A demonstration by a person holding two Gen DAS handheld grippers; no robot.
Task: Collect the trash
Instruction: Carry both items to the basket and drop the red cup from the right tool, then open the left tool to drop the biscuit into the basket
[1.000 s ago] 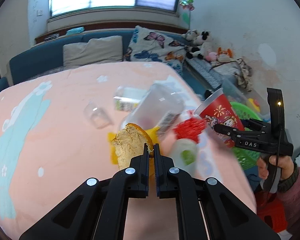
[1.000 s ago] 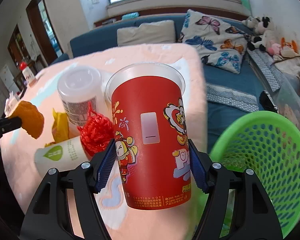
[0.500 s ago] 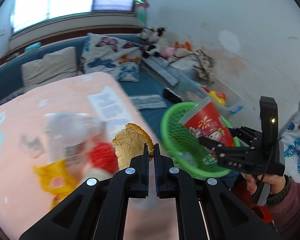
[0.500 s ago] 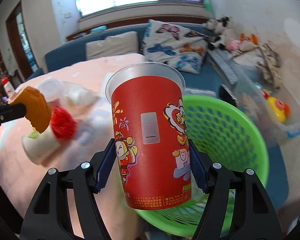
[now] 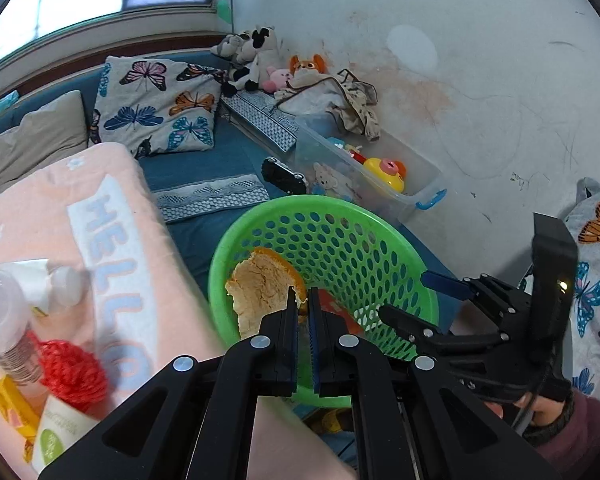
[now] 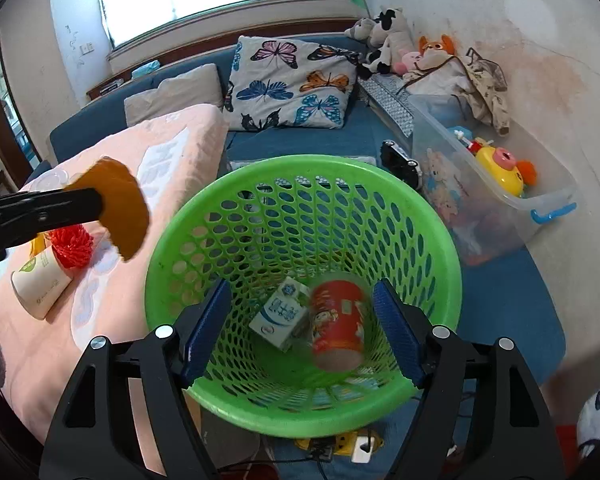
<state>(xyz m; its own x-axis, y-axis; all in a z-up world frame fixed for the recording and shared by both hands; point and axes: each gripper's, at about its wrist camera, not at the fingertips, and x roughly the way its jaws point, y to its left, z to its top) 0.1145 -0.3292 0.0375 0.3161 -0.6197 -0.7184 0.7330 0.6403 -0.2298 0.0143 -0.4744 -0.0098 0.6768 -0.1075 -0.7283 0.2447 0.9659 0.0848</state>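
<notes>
Your red cup [image 6: 337, 325] is now lying in the green basket [image 6: 440, 240], your right hand-held gripper [image 6: 302, 330] having just been opening, empty; your left hand-held gripper [image 5: 303, 300] is pinching orange peel [image 5: 260, 292].

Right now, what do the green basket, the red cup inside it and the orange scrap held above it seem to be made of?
Green basket: molded plastic, slightly glossy, its walls punched with even oval holes. Red cup: probably coated paper, with smooth printed cartoon sides, though it is blurred. Orange scrap: likely citrus peel, with an orange skin edge and a pale, rough, matte inside.
</notes>
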